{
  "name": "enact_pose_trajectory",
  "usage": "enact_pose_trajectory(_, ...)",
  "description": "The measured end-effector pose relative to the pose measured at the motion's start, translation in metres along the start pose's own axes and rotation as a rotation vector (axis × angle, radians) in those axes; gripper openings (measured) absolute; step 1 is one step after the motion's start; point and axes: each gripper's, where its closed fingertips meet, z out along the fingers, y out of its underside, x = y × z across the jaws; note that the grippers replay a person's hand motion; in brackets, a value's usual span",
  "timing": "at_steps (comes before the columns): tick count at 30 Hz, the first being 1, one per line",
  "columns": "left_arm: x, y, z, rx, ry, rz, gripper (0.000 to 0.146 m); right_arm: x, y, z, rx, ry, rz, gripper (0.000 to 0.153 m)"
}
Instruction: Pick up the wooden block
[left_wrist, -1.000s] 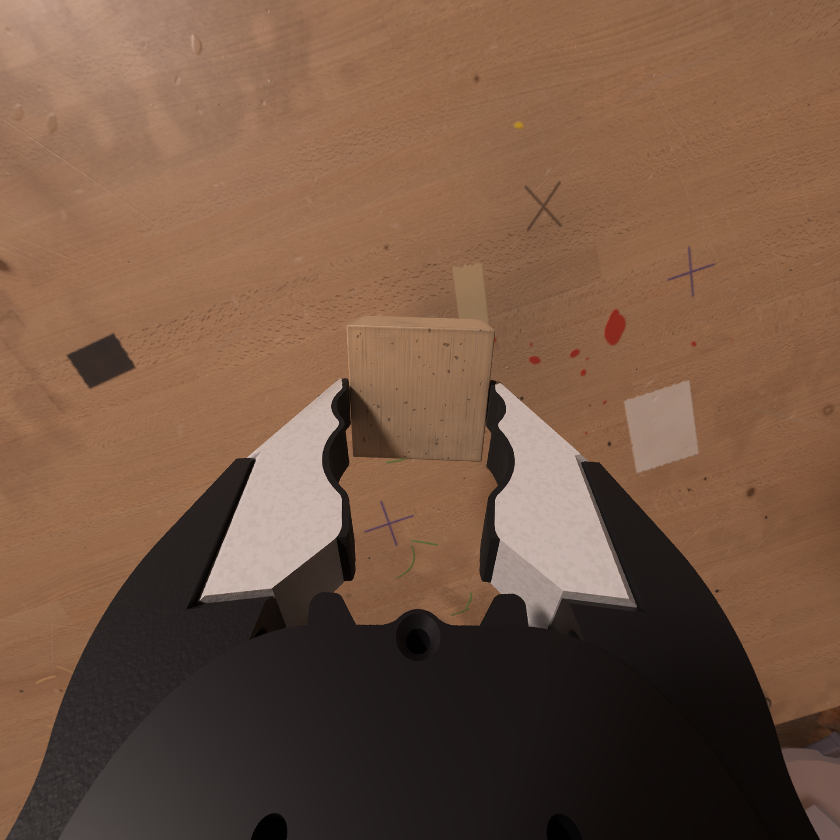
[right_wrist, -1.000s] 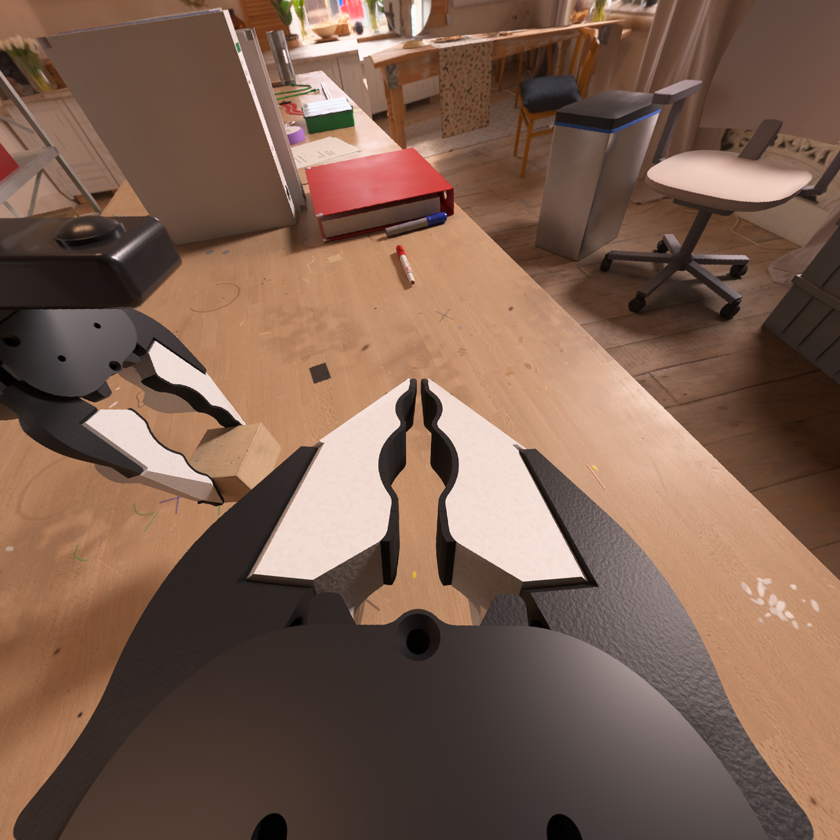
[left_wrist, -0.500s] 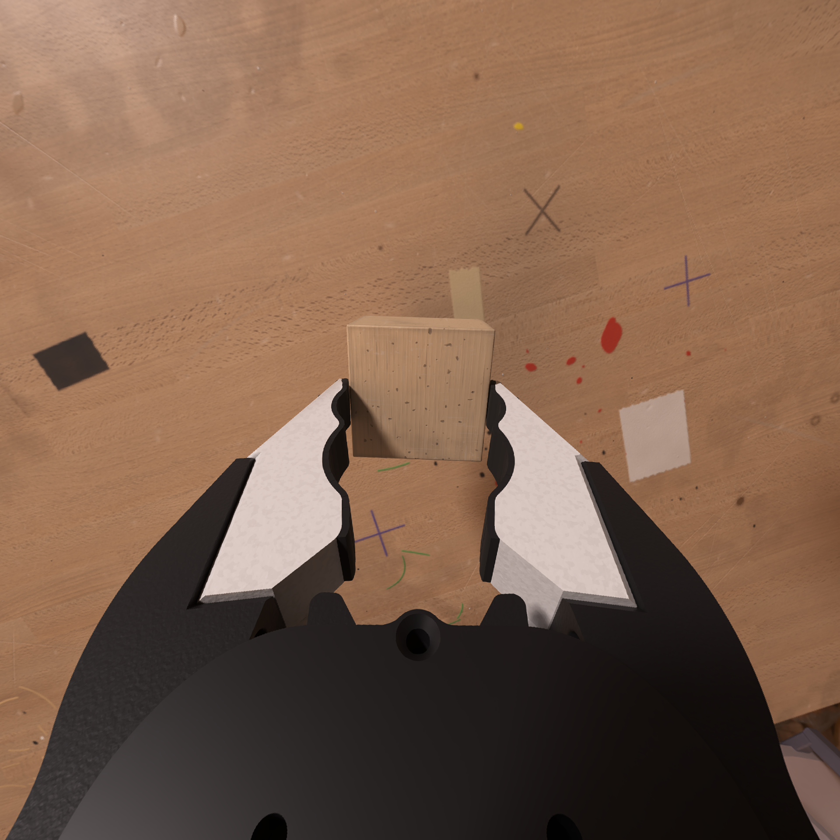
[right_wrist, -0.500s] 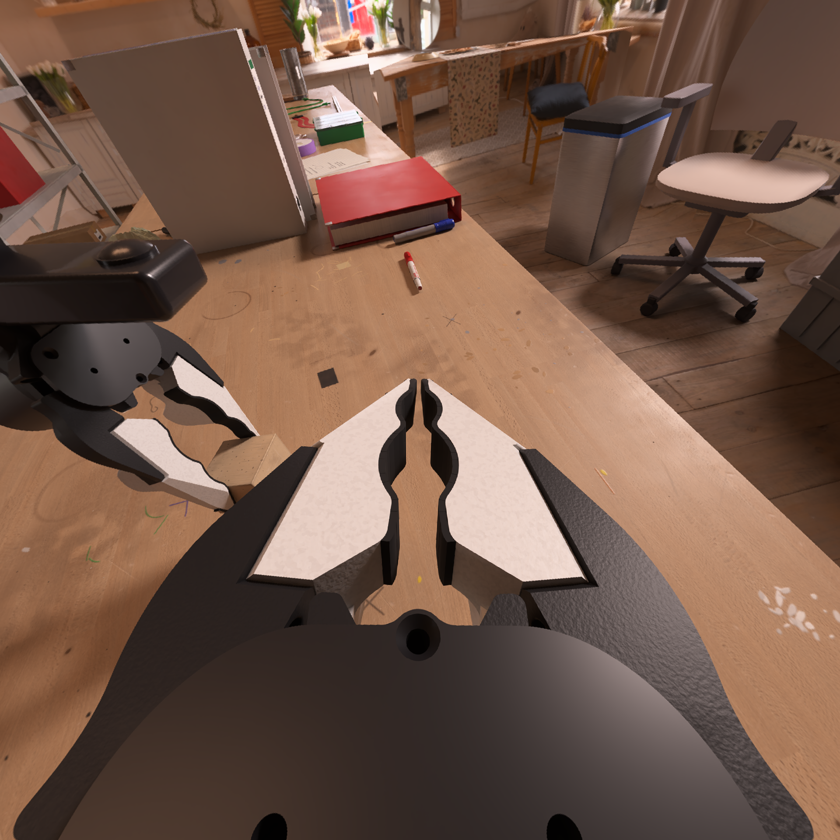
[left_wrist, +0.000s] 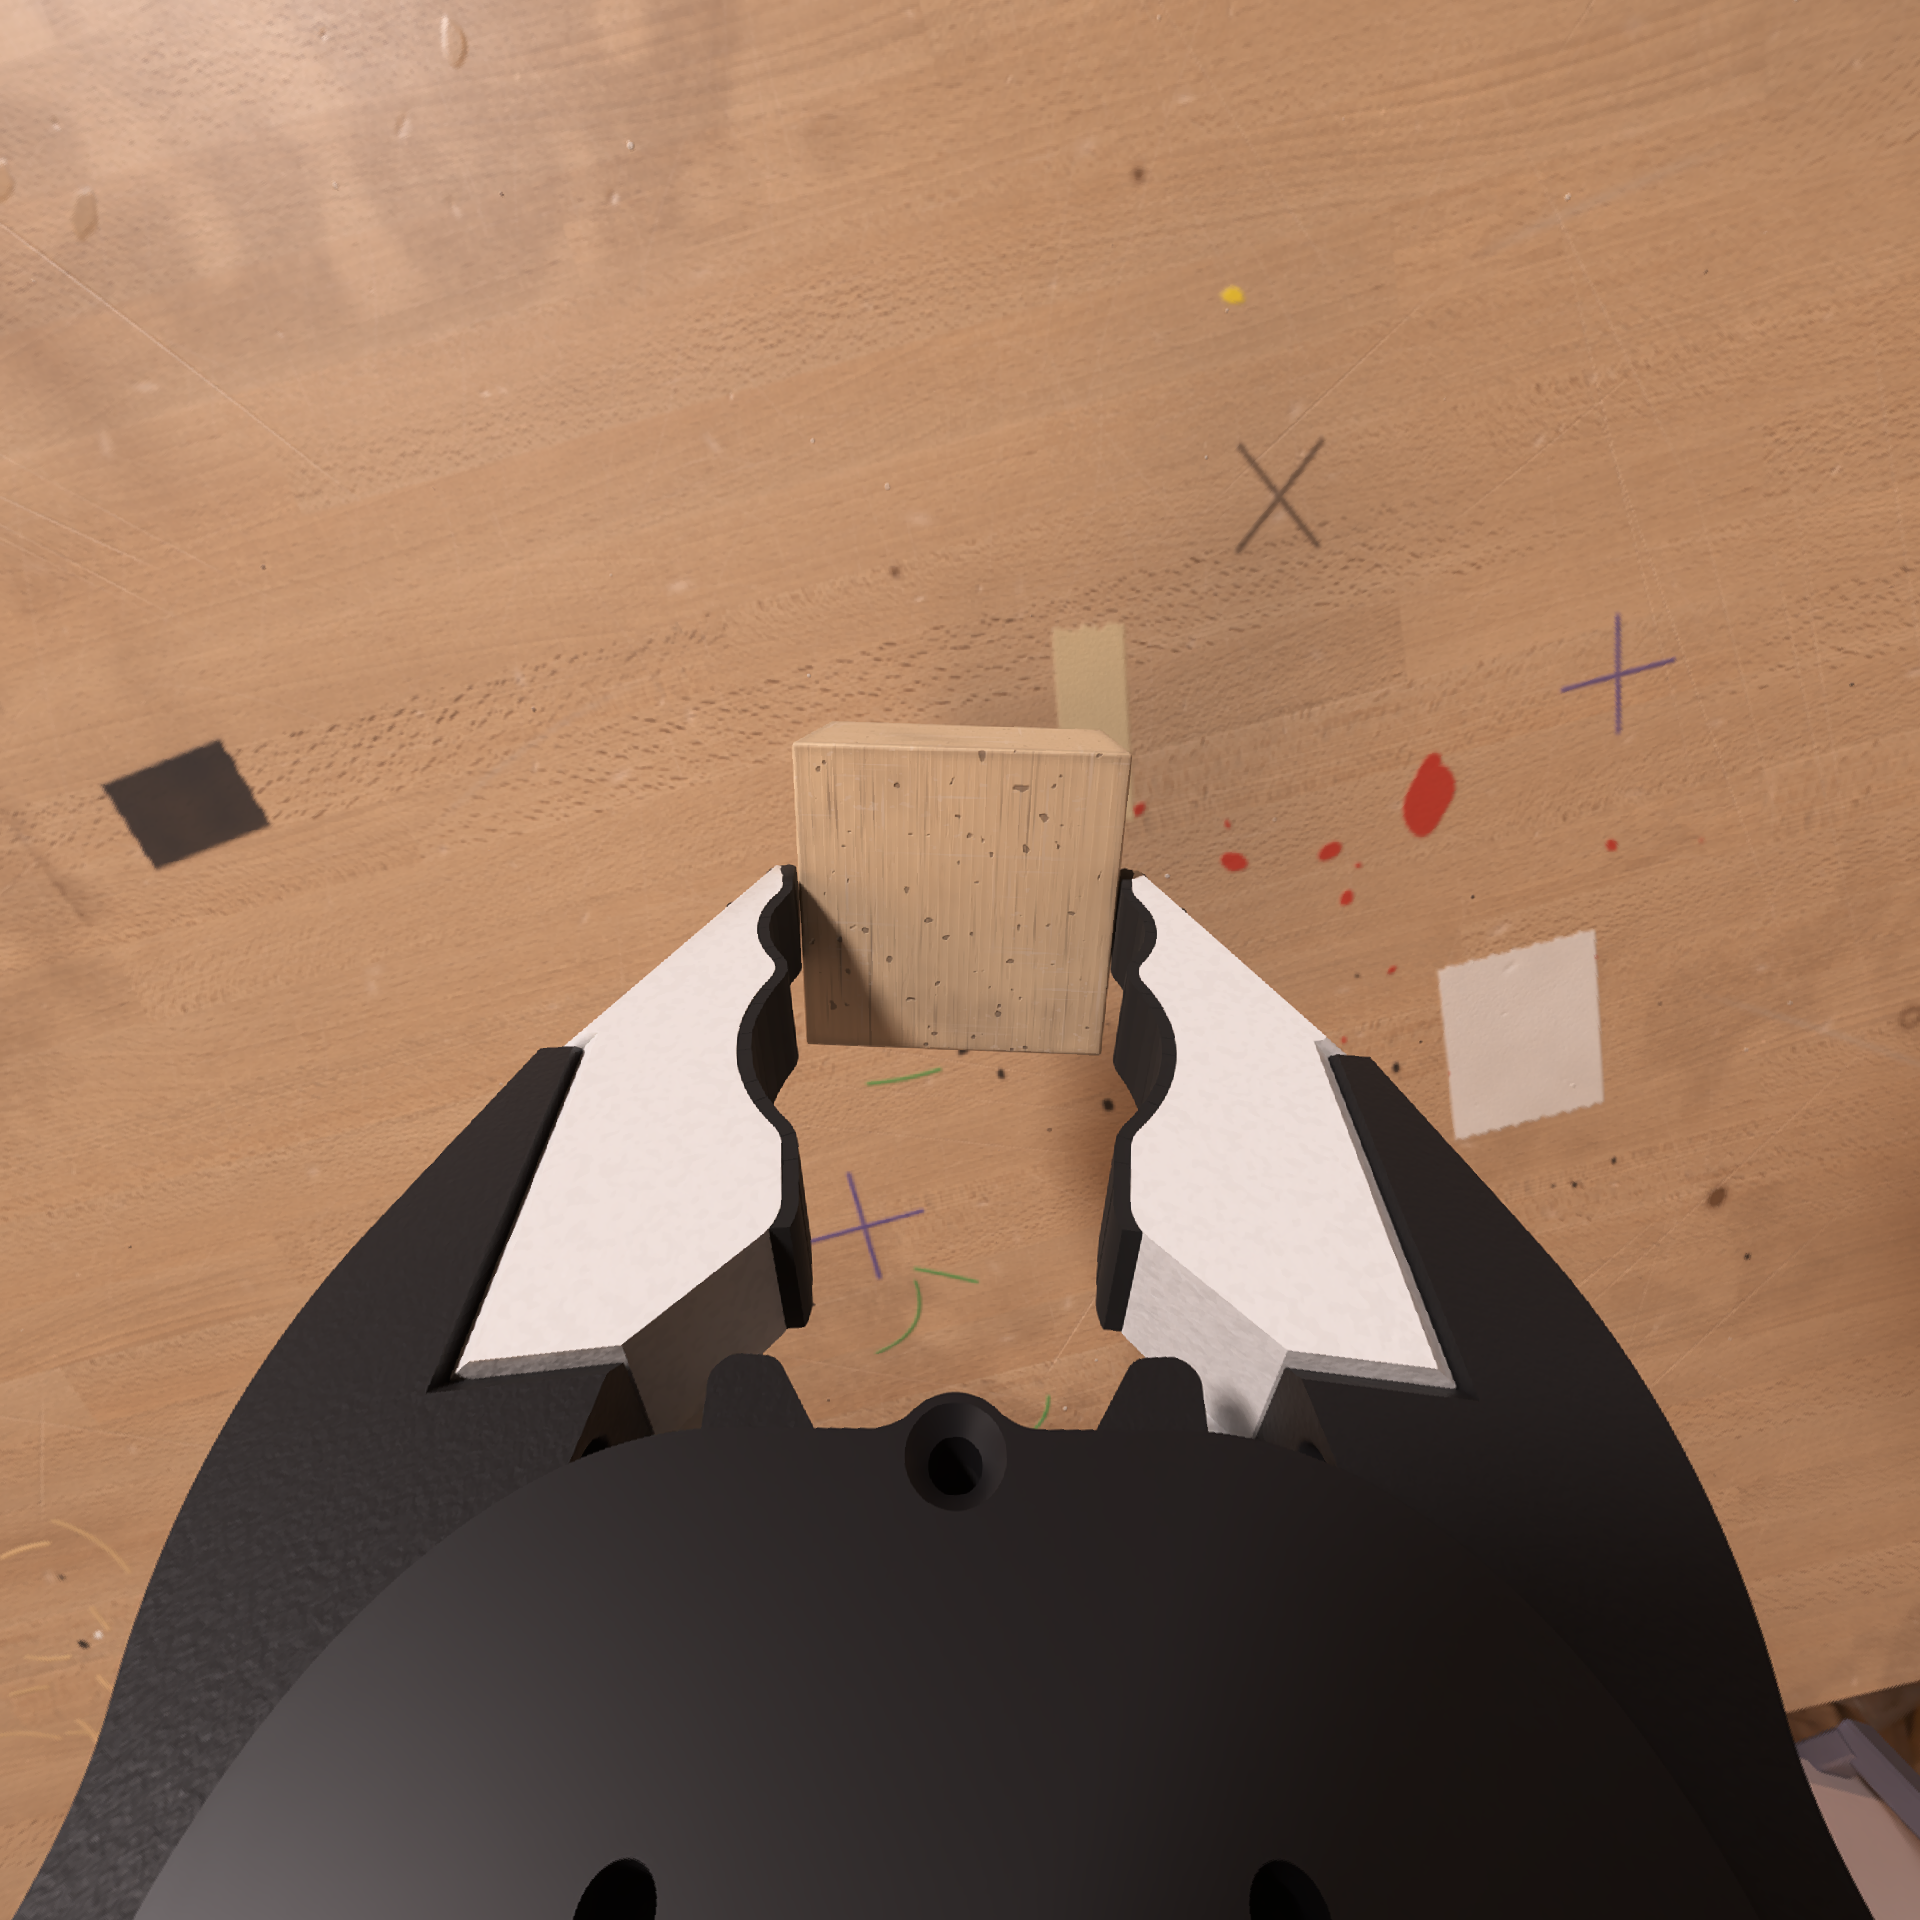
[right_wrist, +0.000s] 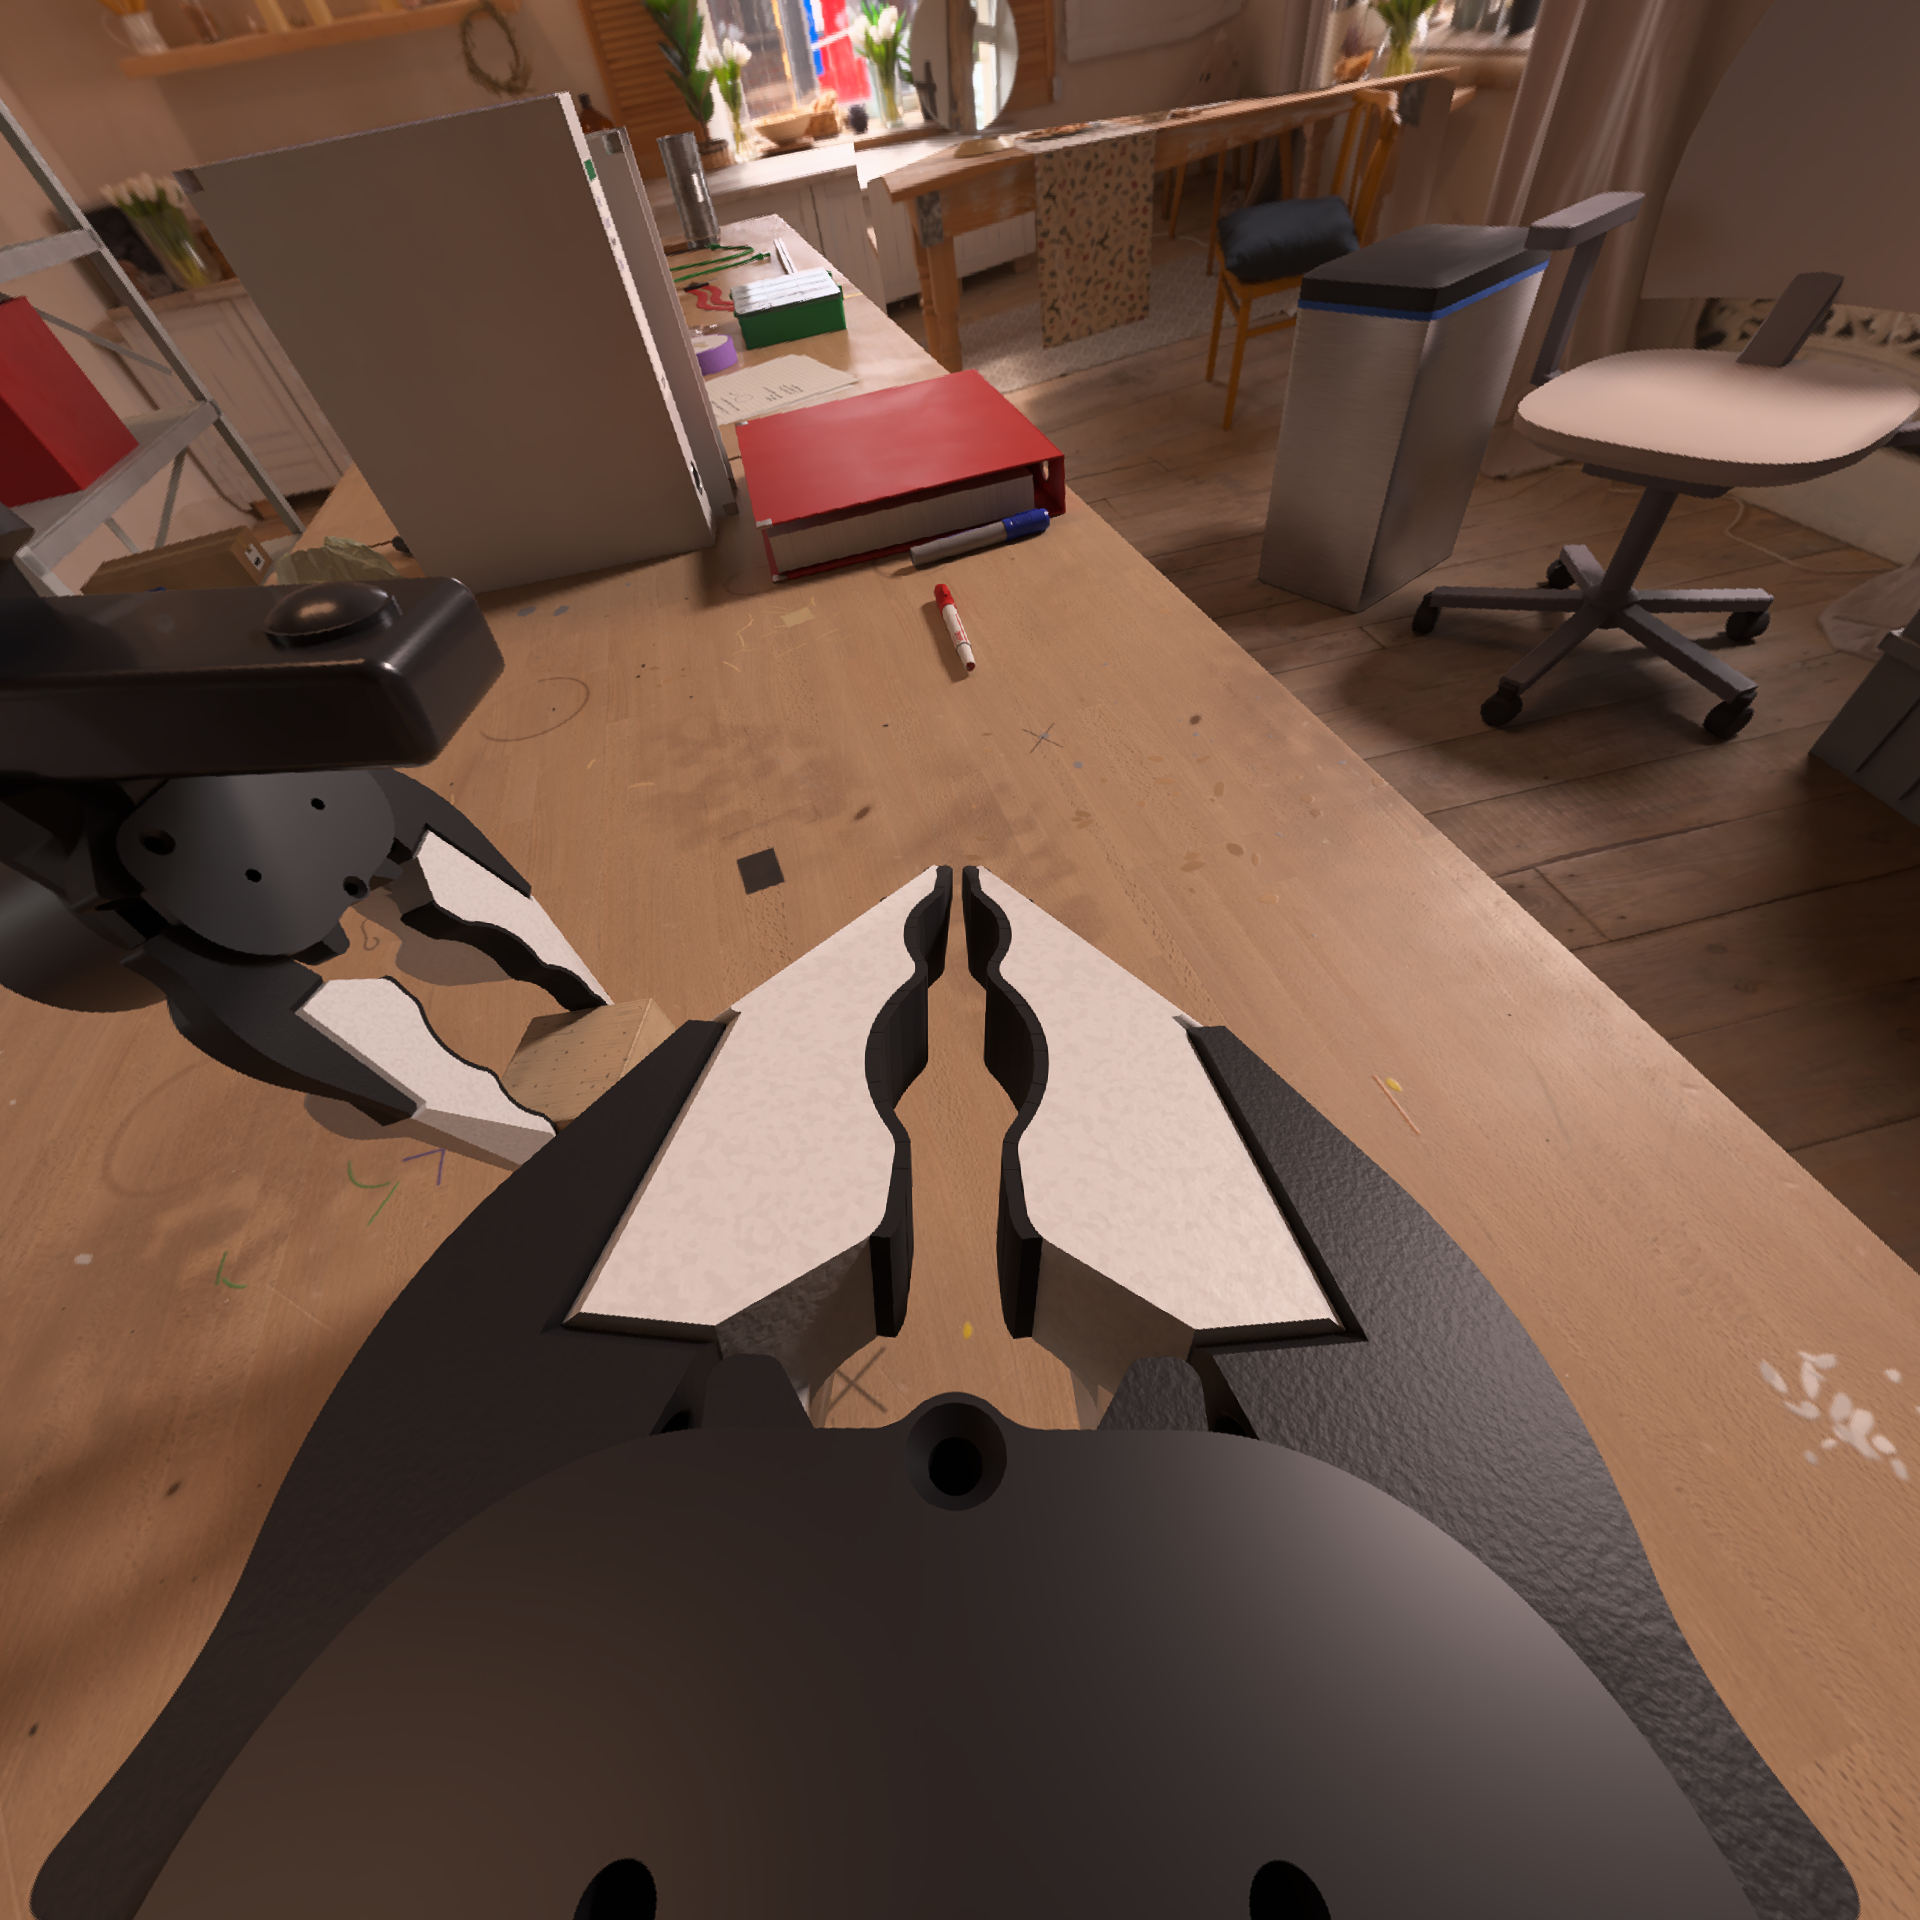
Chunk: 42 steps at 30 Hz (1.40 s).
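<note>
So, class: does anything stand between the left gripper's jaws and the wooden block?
Nothing visible does. The left gripper already has its jaws closed against the two sides of the wooden block, with no other object between them.

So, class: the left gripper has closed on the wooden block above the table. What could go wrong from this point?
1. The left gripper pinches the wooden block only with its fingertips, and much of the block juts past them, so it might slip or pivot out.
2. The right gripper, shut and empty, sits close beside the block; a sideways move could bump it.
3. If dropped, the block could tumble toward the table edge nearby.
</note>
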Motion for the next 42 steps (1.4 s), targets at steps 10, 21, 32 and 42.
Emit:
enact_pose_trajectory(10, 0.003, -0.002, -0.003, -0.027, -0.048, 0.007, 0.061, 0.000, 0.000, 0.000, 0.006, -0.008, 0.009, 0.002)
enact_pose_trajectory(21, 0.002, -0.002, -0.002, -0.041, -0.051, -0.024, 0.061, 0.000, 0.000, 0.000, 0.015, -0.019, 0.018, 0.002)
enact_pose_trajectory(32, -0.001, -0.001, 0.000, -0.024, -0.015, -0.062, 0.061, 0.000, 0.000, 0.000, 0.019, -0.026, 0.023, 0.002)
enact_pose_trajectory(42, 0.003, -0.011, -0.009, -0.057, -0.061, -0.058, 0.061, 0.000, 0.000, -0.001, 0.025, -0.035, 0.031, 0.002)
